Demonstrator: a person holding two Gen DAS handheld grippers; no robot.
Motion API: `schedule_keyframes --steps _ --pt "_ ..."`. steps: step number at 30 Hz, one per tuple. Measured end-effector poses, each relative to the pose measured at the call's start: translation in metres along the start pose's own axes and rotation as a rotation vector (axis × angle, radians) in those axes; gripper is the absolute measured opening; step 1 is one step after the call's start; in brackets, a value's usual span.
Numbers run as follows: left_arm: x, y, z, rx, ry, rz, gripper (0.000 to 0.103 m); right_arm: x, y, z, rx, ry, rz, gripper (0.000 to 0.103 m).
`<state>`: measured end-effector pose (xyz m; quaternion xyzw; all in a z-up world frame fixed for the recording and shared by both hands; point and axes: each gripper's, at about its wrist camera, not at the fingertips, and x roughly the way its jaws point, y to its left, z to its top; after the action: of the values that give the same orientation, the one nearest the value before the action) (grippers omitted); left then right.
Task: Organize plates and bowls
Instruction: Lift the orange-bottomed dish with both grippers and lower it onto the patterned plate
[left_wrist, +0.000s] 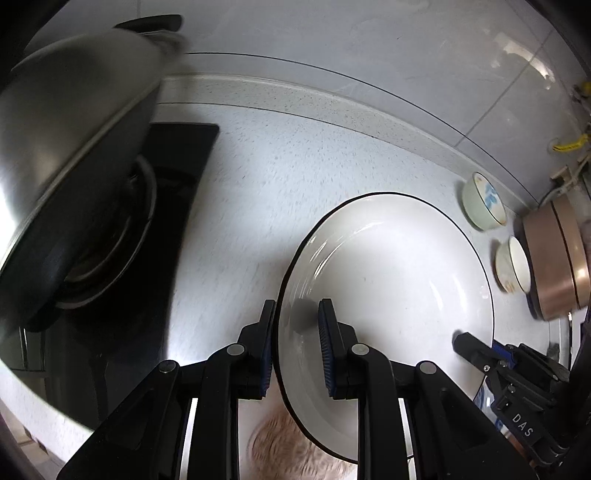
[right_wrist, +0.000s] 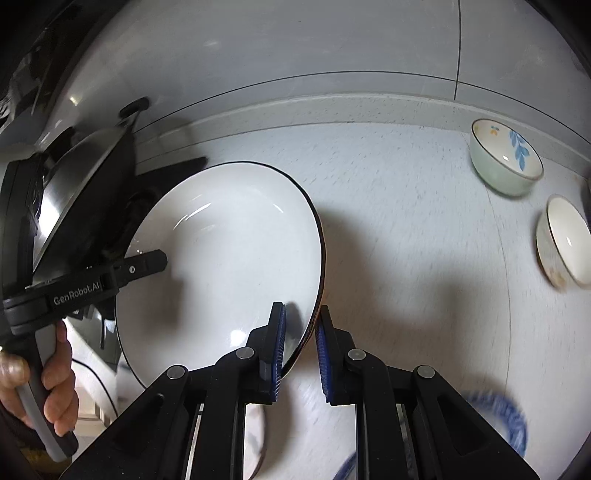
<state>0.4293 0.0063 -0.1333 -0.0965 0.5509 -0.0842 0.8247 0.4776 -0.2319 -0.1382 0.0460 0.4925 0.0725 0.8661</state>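
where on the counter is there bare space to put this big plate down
The counter is bare between the stove and the two small bowls, back to the wall. It is crowded by the bowls and copper pot.

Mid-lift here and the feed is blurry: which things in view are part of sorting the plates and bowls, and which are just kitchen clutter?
Part of the job:
- white black-rimmed plate, held by the left gripper and right gripper
- blue-leaf bowl
- plain white bowl
- blue-patterned dish, blurred

Lying about:
- wok with lid
- gas stove
- copper-coloured pot
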Motion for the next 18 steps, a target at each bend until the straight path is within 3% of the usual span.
schedule_keyframes --steps 9,18 --pt "-0.039 0.027 -0.053 0.016 0.007 -0.015 0.017 -0.038 0.03 -0.056 -0.008 0.014 0.014 0.016" --pt "-0.026 0.044 -0.09 0.046 0.074 -0.004 0.017 -0.023 0.041 -0.089 0.01 0.085 -0.001 0.015"
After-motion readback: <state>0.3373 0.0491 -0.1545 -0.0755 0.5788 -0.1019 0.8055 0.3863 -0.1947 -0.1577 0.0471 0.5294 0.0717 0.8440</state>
